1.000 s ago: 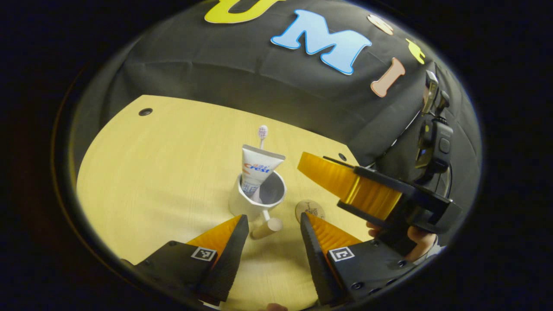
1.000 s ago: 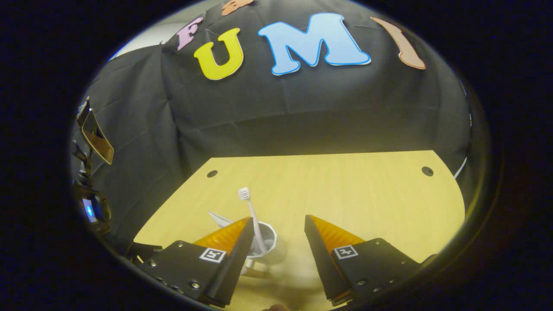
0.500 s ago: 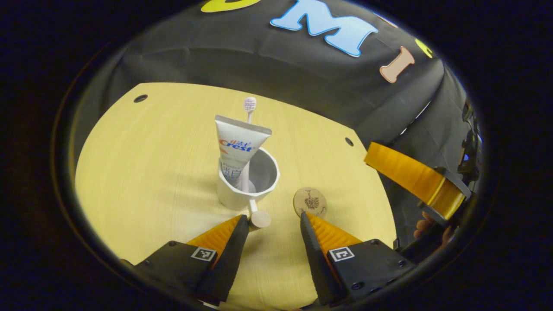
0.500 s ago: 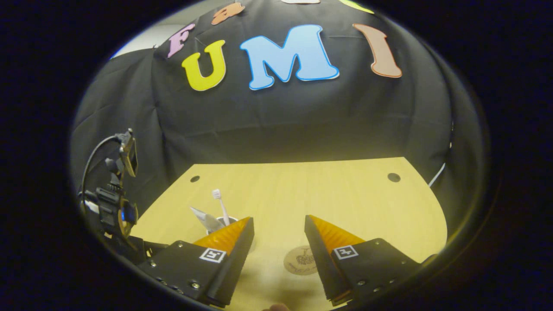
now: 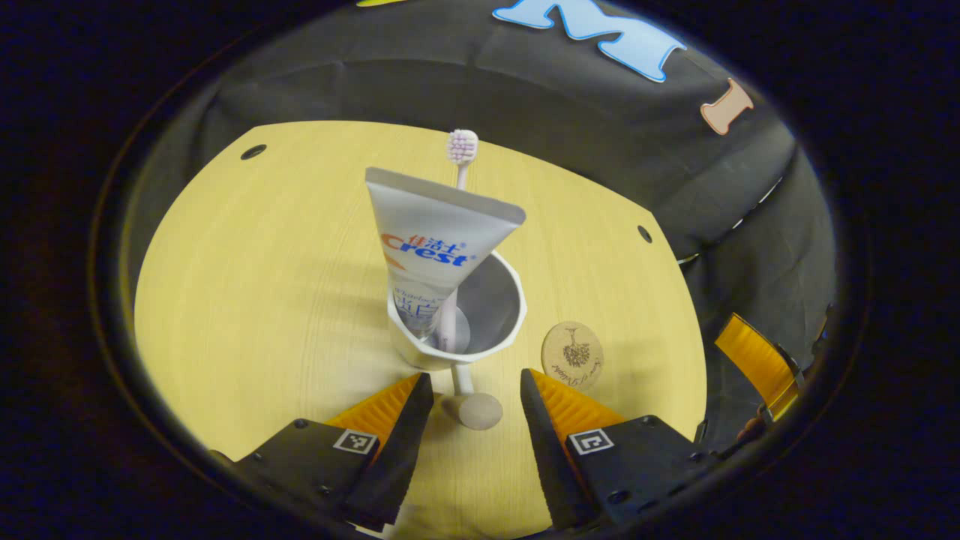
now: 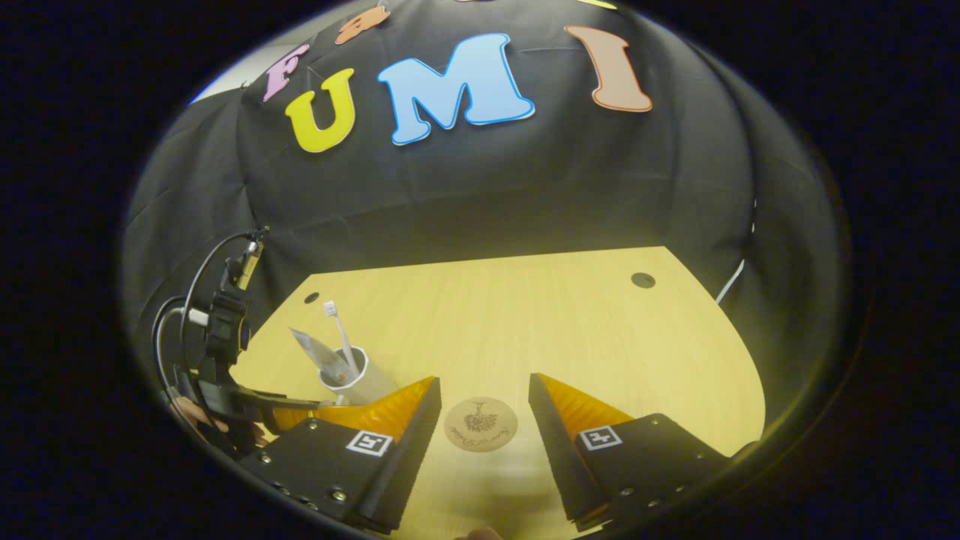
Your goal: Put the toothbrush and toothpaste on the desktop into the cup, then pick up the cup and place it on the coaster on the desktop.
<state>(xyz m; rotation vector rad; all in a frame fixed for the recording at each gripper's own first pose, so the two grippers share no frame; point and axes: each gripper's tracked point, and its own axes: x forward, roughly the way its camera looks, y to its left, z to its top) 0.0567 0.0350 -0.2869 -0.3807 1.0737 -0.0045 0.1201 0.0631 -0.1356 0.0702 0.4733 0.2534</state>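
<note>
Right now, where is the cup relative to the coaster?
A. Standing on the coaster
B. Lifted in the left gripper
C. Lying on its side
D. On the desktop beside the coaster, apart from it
D: the cup stands upright on the desktop, with the coaster bare beside it.

A pale wooden desktop (image 5: 262, 285) carries the cup (image 5: 420, 349) and coaster (image 5: 573, 355).

The left gripper (image 5: 469, 390) has closed in on the cup (image 5: 456, 322), whose handle knob now sits between its open fingers (image 5: 397, 420). The right gripper (image 6: 484, 394) has pulled away from the cup (image 6: 352, 379); the coaster (image 6: 480, 424) now lies between its fingers (image 6: 570, 420).
</note>
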